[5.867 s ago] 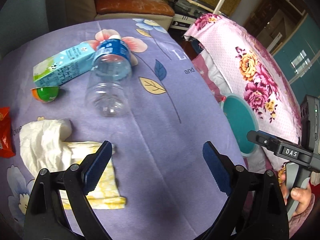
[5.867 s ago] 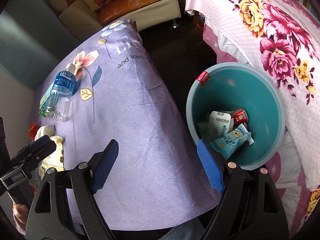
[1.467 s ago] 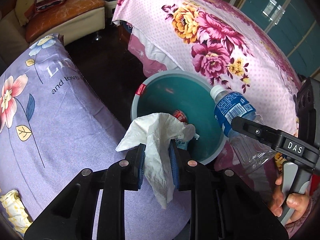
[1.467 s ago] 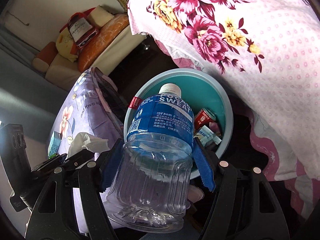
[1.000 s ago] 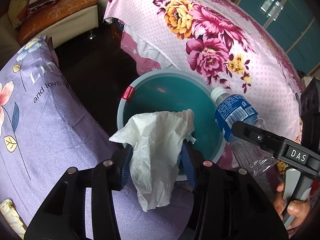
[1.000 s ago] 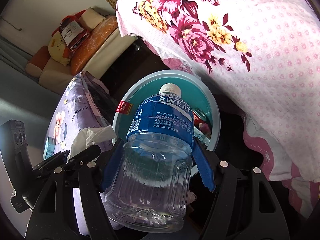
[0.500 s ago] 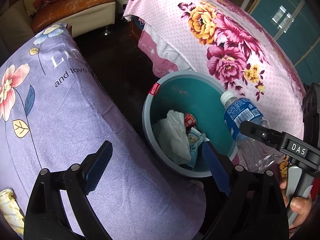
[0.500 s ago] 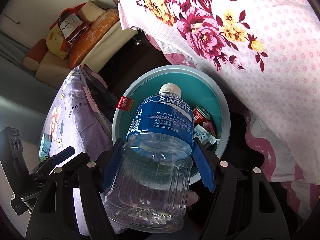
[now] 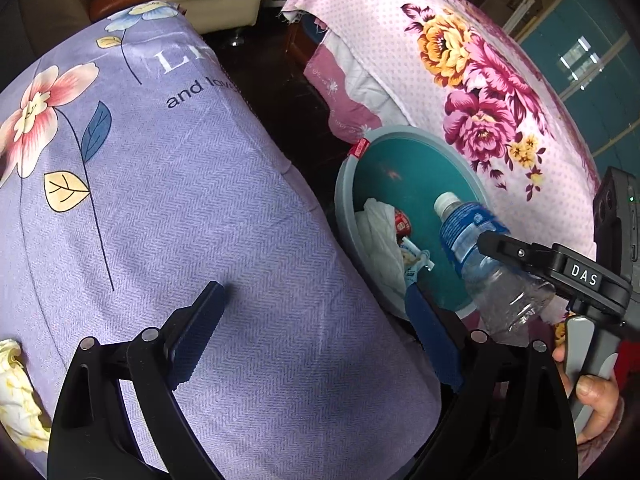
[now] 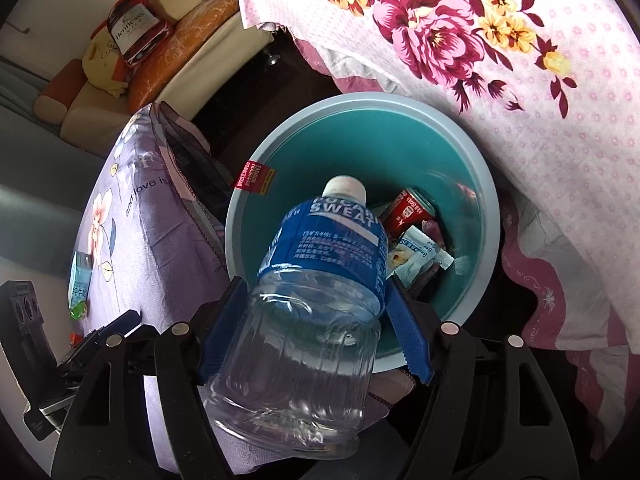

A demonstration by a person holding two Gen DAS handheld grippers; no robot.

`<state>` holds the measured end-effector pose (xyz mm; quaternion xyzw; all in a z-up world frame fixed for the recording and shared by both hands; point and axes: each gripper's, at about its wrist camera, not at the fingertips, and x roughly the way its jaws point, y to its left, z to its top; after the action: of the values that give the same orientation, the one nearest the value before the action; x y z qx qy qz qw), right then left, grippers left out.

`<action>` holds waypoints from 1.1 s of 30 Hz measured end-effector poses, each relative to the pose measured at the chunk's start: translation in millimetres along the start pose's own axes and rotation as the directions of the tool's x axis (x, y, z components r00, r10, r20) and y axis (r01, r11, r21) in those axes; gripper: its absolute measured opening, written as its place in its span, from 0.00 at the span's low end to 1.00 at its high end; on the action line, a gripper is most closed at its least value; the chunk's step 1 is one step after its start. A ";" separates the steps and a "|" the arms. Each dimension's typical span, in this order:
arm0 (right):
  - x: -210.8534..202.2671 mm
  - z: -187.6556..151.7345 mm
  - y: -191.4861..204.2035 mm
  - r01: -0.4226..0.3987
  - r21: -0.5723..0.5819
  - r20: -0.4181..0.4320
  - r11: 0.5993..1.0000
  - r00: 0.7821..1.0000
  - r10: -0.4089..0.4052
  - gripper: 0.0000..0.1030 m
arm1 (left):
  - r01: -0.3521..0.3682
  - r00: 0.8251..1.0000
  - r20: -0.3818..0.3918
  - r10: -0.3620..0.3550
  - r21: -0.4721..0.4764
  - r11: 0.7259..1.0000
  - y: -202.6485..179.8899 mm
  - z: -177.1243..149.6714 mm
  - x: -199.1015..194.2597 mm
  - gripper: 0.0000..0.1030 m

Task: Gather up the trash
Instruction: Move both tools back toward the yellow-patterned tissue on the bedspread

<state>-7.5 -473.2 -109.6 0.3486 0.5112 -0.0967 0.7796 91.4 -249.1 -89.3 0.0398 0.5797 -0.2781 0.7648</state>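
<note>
My right gripper [image 10: 316,334] is clamped on the plastic bottle [image 10: 316,280], blue pads pressed to both sides of its clear body just below the blue label, cap pointing forward and away from me, tilted over the teal bin [image 10: 476,184]. The bin sits directly ahead of and below the right claw, wedged between the purple floral table cover [image 10: 132,216] on the claw's left and the pink flowered cloth [image 10: 500,60] draped to its right and beyond. Inside the bin, just past the bottle's shoulder on the right, I see a red can [image 10: 412,210] and a pale snack wrapper [image 10: 412,256]. My left gripper [image 9: 316,340] has its jaws spread wide with nothing between them, hovering over the purple cover; the bin [image 9: 344,184] lies ahead and to its right, with a crumpled white tissue [image 9: 380,232] resting against the near inner wall. A yellowish tissue [image 9: 16,392] lies on the cover at the far left, beside the left claw's left finger. From the right camera, a small milk carton [image 10: 80,276] shows far off to the left on the cover, with a sofa [image 10: 168,60] beyond. The bottle fills most of my forward view on the right, hiding the bin's near wall.
</note>
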 end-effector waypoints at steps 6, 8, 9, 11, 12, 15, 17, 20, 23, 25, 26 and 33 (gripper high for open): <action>-1.5 -3.4 16.5 -0.001 -0.028 0.006 1.000 1.000 0.001 0.72 | 0.004 1.000 0.008 -0.003 -0.037 0.999 21.4 -6.6 -11.7 0.89; -0.7 -5.0 23.7 -0.007 -0.037 0.004 0.999 1.000 0.007 0.75 | -0.007 1.000 0.016 0.008 -0.046 0.999 29.0 -9.4 -17.3 0.89; 0.0 -6.4 27.7 -0.009 -0.042 0.002 0.999 1.000 0.009 0.75 | -0.013 1.000 0.021 0.014 -0.051 0.999 33.1 -11.3 -20.7 0.89; 1.5 -9.3 35.7 -0.016 -0.055 -0.004 0.998 1.000 0.016 0.76 | -0.014 0.999 0.028 0.015 -0.060 0.998 41.1 -14.6 -27.4 0.89; 2.1 -10.7 40.2 -0.018 -0.062 -0.007 0.998 1.000 0.017 0.76 | -0.013 0.999 0.031 0.016 -0.068 0.998 45.7 -16.6 -30.8 0.89; 2.0 -15.6 56.2 -0.016 -0.096 -0.013 0.995 1.000 0.015 0.76 | -0.011 0.999 0.043 0.015 -0.094 0.996 60.0 -23.7 -42.1 0.89; -0.5 -19.4 68.4 -0.017 -0.125 -0.011 0.992 1.000 0.015 0.76 | -0.011 0.998 0.053 0.016 -0.108 0.994 69.3 -29.2 -50.3 0.89; -5.2 -24.5 87.0 -0.010 -0.169 -0.005 0.986 1.000 0.009 0.77 | -0.011 0.997 0.070 0.020 -0.126 0.992 83.8 -37.9 -64.0 0.90; -10.1 -32.0 108.3 -0.005 -0.221 0.012 0.975 1.000 0.008 0.80 | -0.003 0.996 0.092 0.017 -0.152 0.988 100.4 -48.0 -80.1 0.90; -11.9 -38.1 124.4 0.004 -0.271 0.021 0.963 1.000 0.002 0.80 | 0.003 0.994 0.110 0.017 -0.173 0.985 113.3 -56.1 -91.7 0.90; -11.9 -41.6 133.9 0.008 -0.301 0.022 0.954 1.000 -0.001 0.80 | 0.004 0.993 0.119 0.018 -0.185 0.983 120.1 -60.5 -97.8 0.91; 3.1 -73.4 203.3 -0.027 -0.469 -0.071 0.883 0.997 -0.007 0.80 | 0.006 0.983 0.176 0.043 -0.269 0.963 174.6 -97.2 -136.9 0.93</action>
<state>43.4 -275.3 -39.0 0.1551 0.5448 0.0463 0.8228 66.1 -12.8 -42.2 -0.0843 0.5401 -0.1922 0.8150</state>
